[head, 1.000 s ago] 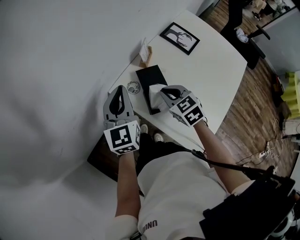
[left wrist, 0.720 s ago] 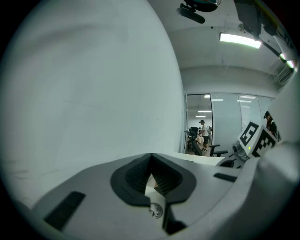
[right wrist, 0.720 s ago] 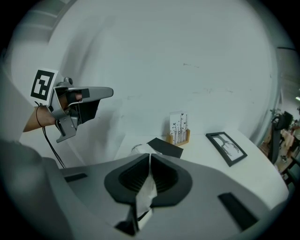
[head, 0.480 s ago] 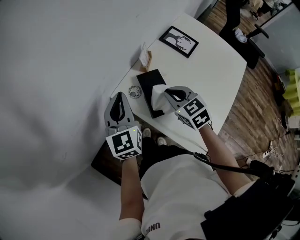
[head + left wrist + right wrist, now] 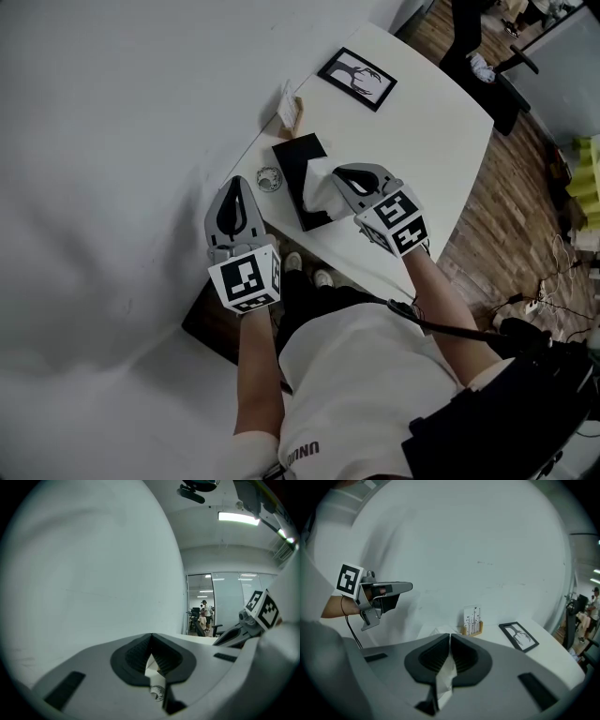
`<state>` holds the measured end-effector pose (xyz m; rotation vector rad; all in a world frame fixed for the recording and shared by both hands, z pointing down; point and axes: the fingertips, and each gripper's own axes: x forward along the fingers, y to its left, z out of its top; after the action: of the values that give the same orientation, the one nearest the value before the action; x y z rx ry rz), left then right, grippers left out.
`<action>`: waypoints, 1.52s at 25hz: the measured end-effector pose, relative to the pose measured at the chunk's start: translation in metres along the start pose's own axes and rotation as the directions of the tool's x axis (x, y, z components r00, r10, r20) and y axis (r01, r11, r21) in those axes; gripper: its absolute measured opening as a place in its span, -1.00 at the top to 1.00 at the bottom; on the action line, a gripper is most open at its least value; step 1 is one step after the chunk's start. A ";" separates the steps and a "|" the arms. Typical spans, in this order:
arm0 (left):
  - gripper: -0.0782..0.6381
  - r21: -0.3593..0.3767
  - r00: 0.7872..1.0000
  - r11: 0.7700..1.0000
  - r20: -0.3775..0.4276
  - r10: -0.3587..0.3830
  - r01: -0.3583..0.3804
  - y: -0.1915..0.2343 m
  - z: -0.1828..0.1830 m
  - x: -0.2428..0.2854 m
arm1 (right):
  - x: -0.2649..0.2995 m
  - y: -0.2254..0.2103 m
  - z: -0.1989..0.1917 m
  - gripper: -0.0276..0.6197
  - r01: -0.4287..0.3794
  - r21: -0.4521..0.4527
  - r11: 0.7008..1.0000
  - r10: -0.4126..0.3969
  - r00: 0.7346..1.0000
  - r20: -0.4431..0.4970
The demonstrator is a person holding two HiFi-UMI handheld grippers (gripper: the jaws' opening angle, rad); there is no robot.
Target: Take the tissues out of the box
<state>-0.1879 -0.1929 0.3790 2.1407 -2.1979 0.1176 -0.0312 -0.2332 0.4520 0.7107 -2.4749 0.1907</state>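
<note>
- A white tissue (image 5: 322, 187) is seen drawn up out of the top of the black tissue box (image 5: 296, 153), with its lower part at the box's opening.
- The tissue is clamped between the closed jaws of the right gripper (image 5: 450, 637), which is held just above the box.
- The box is set on the white table (image 5: 422, 141), close to the edge along the wall (image 5: 112, 141).
- A small round object (image 5: 269, 176) is placed just beside the box. A card holder (image 5: 291, 105) and a framed picture (image 5: 356, 77) are found farther along the table.
- The left gripper (image 5: 151, 637) is held off the table's edge, near the wall, with its jaws pressed together on nothing.
</note>
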 end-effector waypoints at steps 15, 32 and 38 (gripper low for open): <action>0.75 0.019 1.000 1.000 0.017 -0.012 0.012 -0.004 0.009 0.001 | -0.019 -0.010 0.032 0.83 0.038 0.007 0.999 -0.038 0.996 0.085; 0.75 0.021 1.000 1.000 0.019 -0.014 0.014 -0.005 0.010 -0.001 | -0.033 -0.019 0.053 0.83 0.068 0.024 0.997 -0.071 0.985 0.155; 0.75 0.018 1.000 1.000 0.019 -0.016 0.015 -0.006 0.011 0.001 | -0.036 -0.022 0.057 0.83 0.078 0.026 0.997 -0.082 0.983 0.162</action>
<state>-0.1821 -0.1950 0.3686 2.1763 -2.1982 0.1173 -0.0208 -0.2518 0.3840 0.8637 -2.5959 0.1316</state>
